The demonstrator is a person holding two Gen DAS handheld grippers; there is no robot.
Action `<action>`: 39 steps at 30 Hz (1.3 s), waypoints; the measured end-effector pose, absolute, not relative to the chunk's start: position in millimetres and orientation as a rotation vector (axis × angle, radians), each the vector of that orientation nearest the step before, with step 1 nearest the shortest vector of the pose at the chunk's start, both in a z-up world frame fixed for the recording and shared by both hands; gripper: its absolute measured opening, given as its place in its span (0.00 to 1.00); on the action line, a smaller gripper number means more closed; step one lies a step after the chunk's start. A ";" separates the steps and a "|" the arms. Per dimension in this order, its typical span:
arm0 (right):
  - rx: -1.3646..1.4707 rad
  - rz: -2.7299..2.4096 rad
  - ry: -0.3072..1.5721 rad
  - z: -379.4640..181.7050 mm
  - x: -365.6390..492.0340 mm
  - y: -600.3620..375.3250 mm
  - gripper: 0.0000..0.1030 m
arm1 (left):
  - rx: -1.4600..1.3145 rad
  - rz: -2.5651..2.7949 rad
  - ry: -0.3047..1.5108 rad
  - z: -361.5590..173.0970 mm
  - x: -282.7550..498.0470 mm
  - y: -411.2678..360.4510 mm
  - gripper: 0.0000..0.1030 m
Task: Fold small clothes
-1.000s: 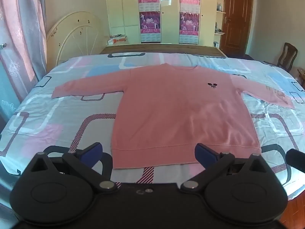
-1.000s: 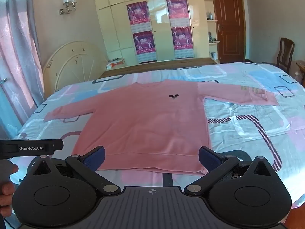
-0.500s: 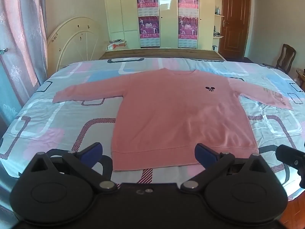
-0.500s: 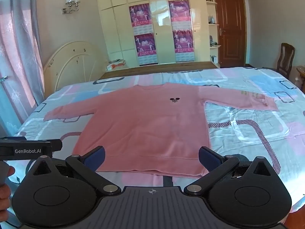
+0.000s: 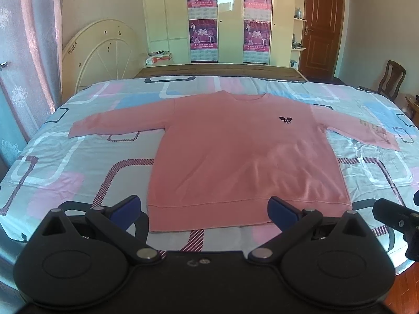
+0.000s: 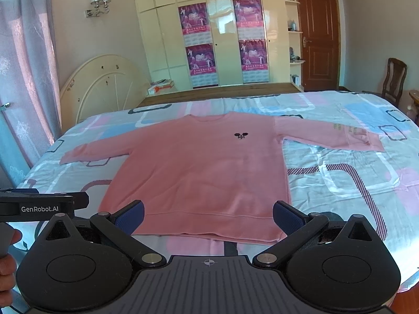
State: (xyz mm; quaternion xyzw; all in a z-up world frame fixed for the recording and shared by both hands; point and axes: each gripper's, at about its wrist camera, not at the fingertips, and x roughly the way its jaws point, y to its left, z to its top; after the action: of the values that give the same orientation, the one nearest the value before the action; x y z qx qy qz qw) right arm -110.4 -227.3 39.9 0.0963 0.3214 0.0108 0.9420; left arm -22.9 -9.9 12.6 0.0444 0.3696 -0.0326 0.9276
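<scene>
A pink long-sleeved sweatshirt (image 5: 235, 157) lies flat, front up, on the patterned bed sheet (image 5: 78, 172), both sleeves spread out to the sides and the hem nearest me. It also shows in the right wrist view (image 6: 204, 172). My left gripper (image 5: 204, 209) is open and empty, held above the bed's near edge in front of the hem. My right gripper (image 6: 208, 216) is open and empty, also in front of the hem, a little to the right. Neither touches the cloth.
The bed's wooden far edge (image 5: 217, 69) and a cream headboard (image 5: 99, 52) leaning on the wall lie beyond. Wardrobes with posters (image 5: 230, 18), a brown door (image 5: 320, 23) and a chair (image 5: 392, 78) stand further off. The other gripper's body (image 6: 42, 205) shows at the left.
Both grippers have risen and tilted up a little, so the sweatshirt sits lower in both views. Jaws stay open and the sweatshirt has not moved.
</scene>
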 end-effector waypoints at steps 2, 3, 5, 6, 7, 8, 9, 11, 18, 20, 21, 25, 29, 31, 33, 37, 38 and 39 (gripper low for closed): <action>0.197 0.022 0.655 39.6 -110.4 -227.3 1.00 | 0.094 -0.066 0.757 12.0 -22.6 -10.4 1.00; 0.198 0.022 0.655 39.9 -110.5 -227.3 1.00 | 0.091 -0.069 0.756 12.4 -22.3 -9.6 1.00; 0.197 0.022 0.654 39.6 -110.7 -227.4 1.00 | 0.094 -0.071 0.757 11.4 -21.7 -10.8 1.00; 0.196 0.022 0.654 39.5 -110.4 -227.6 1.00 | 0.094 -0.073 0.757 11.1 -21.7 -11.5 1.00; 0.196 0.021 0.654 39.8 -110.3 -227.7 1.00 | 0.094 -0.073 0.757 10.7 -21.1 -11.4 1.00; 0.196 0.021 0.654 40.2 -110.0 -228.1 1.00 | 0.094 -0.073 0.757 10.6 -21.5 -11.9 1.00; 0.197 0.021 0.654 40.2 -110.0 -228.1 1.00 | 0.094 -0.075 0.756 10.5 -21.5 -12.0 1.00; 0.196 0.019 0.652 40.2 -110.1 -228.4 1.00 | 0.092 -0.077 0.756 9.7 -21.3 -12.6 1.00; 0.192 0.016 0.652 40.7 -110.3 -228.1 1.00 | 0.091 -0.078 0.755 8.9 -20.7 -14.2 1.00; 0.191 0.017 0.653 40.6 -110.3 -227.3 1.00 | 0.093 -0.079 0.754 8.6 -20.3 -14.0 1.00; 0.191 0.017 0.653 40.4 -110.1 -226.9 1.00 | 0.092 -0.080 0.755 8.5 -20.0 -13.6 1.00; 0.190 0.017 0.652 40.6 -109.9 -226.7 1.00 | 0.090 -0.077 0.757 7.8 -19.3 -13.3 1.00; 0.186 0.019 0.650 40.3 -109.3 -226.2 1.00 | 0.082 -0.076 0.760 8.3 -18.6 -10.2 1.00; 0.180 0.018 0.649 40.3 -108.9 -224.7 1.00 | 0.085 -0.078 0.761 8.2 -18.4 -9.7 1.00; 0.177 0.018 0.649 39.7 -107.6 -224.2 1.00 | 0.083 -0.076 0.761 8.3 -18.5 -9.7 1.00; 0.176 0.019 0.649 39.2 -106.6 -223.7 1.00 | 0.082 -0.076 0.763 7.8 -18.4 -10.0 1.00; 0.176 0.019 0.649 39.6 -106.4 -223.5 1.00 | 0.083 -0.076 0.764 7.9 -17.3 -8.8 1.00; 0.176 0.020 0.649 39.6 -105.8 -223.3 1.00 | 0.082 -0.076 0.764 8.0 -17.1 -8.6 1.00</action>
State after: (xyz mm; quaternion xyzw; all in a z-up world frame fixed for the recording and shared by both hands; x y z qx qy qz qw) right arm -105.8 -223.3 39.6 0.0866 0.3185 0.0098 0.9439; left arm -17.1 -8.6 8.0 0.0402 0.3727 -0.0372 0.9263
